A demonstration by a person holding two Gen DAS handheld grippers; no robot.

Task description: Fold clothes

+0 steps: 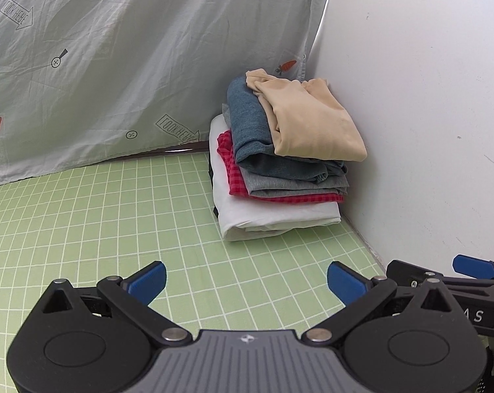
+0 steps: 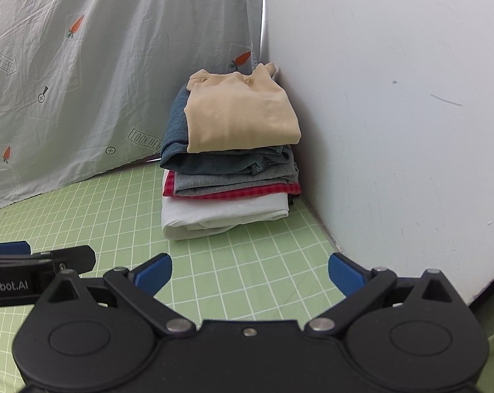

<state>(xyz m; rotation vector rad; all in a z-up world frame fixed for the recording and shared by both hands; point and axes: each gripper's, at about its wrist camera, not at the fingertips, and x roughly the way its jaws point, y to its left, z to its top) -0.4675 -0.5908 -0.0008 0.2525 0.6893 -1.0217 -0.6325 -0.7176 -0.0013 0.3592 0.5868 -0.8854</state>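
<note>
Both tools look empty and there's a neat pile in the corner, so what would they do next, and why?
Probably draw back and turn away to look for another garment: the left tool and right tool are open and empty, the stack looks folded, and the green mat holds nothing loose.

Both cameras sat low over the green grid mat (image 1: pixel 83 229), each looking forward between its own spread blue fingers toward the corner. The left wrist view stood to the left and saw the right gripper (image 1: pixel 473 267) at its right edge. Both views shared the near stack of clothes (image 2: pixel 230 150), the curtain (image 2: pixel 83 82) and the white wall (image 2: pixel 394 98).
</note>
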